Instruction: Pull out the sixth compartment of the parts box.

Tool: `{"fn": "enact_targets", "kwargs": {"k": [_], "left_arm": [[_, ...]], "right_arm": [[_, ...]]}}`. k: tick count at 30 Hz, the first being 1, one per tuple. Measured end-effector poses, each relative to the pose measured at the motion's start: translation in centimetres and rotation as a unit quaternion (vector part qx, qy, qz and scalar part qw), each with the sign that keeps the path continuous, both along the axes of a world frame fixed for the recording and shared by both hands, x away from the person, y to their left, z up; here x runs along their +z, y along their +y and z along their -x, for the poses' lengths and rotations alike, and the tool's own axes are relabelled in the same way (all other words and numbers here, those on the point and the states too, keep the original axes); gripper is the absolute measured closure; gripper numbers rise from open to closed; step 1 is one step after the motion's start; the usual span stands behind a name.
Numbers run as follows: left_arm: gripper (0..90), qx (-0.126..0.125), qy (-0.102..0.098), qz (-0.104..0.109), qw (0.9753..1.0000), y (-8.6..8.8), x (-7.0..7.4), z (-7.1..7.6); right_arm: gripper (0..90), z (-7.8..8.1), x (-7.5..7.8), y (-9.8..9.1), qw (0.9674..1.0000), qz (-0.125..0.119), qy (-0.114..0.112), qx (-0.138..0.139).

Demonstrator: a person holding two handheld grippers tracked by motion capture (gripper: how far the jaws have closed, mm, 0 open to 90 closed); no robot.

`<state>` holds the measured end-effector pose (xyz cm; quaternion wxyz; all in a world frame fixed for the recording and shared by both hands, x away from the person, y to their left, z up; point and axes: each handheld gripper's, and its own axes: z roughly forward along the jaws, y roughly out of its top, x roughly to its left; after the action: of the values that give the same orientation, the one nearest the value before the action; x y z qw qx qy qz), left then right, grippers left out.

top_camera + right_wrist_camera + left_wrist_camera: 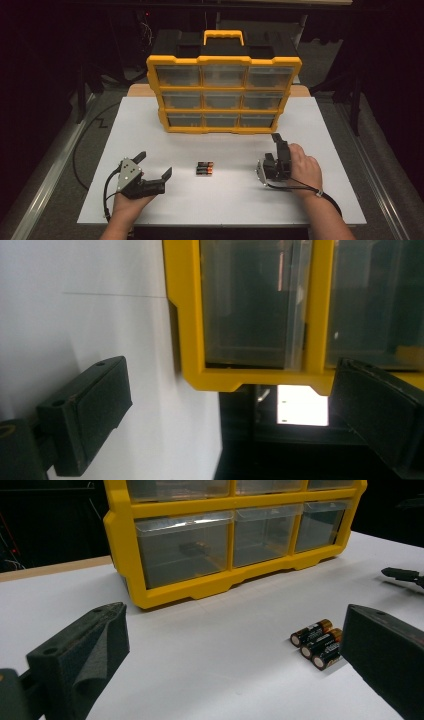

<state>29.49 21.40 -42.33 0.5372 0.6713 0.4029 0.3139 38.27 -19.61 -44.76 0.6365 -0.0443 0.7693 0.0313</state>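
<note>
Three black-and-copper batteries lie side by side on the white table top, in front of a yellow organizer with clear drawers. My left gripper is open, held low at the front left, its jaws wide apart and aimed toward the organizer. In the left gripper view the batteries lie just inside the right jaw, untouched. My right gripper is turned on its side at the right, open and empty. In the right gripper view it faces the organizer's corner.
The organizer stands upright at the back middle with a black top and yellow handle. One bottom drawer holds a small dark item. The white table top ends close behind the organizer; dark floor and cables lie around it.
</note>
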Motion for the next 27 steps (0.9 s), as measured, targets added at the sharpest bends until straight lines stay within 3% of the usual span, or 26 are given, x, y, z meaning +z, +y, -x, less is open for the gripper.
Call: {"fn": "enact_targets", "kwargs": {"k": [3, 4, 6, 14, 20, 27], "left_arm": [[0.9, -0.001, 0.001, 0.003, 1.0, 0.0, 0.0, 0.0], [1.0, -0.002, 0.001, 0.003, 1.0, 0.0, 0.0, 0.0], [1.0, -0.002, 0.0, 0.002, 1.0, 0.1, 0.1, 0.0], [1.0, -0.002, -0.006, 0.007, 1.0, 0.3, 0.2, 0.1], [1.0, -0.004, -0.008, 0.007, 0.9999, 0.4, 0.2, 0.1], [1.0, -0.004, -0.008, 0.002, 1.0, 0.4, 0.2, 0.1]], "right_arm": [[5.0, 0.1, 0.0, 0.0, 0.9999, 0.0, -0.012, 0.006], [5.0, 0.1, 0.1, 0.0, 0.9998, 0.009, -0.013, 0.008], [5.1, 0.2, 0.0, 0.0, 0.9999, 0.001, -0.013, 0.003], [6.1, 0.3, -0.1, 0.4, 0.9996, 0.016, -0.02, 0.01], [6.8, 0.4, 0.0, 0.6, 0.9994, 0.011, -0.027, 0.015], [9.7, 0.6, 1.3, 1.3, 0.9989, 0.005, -0.042, 0.02]]}}
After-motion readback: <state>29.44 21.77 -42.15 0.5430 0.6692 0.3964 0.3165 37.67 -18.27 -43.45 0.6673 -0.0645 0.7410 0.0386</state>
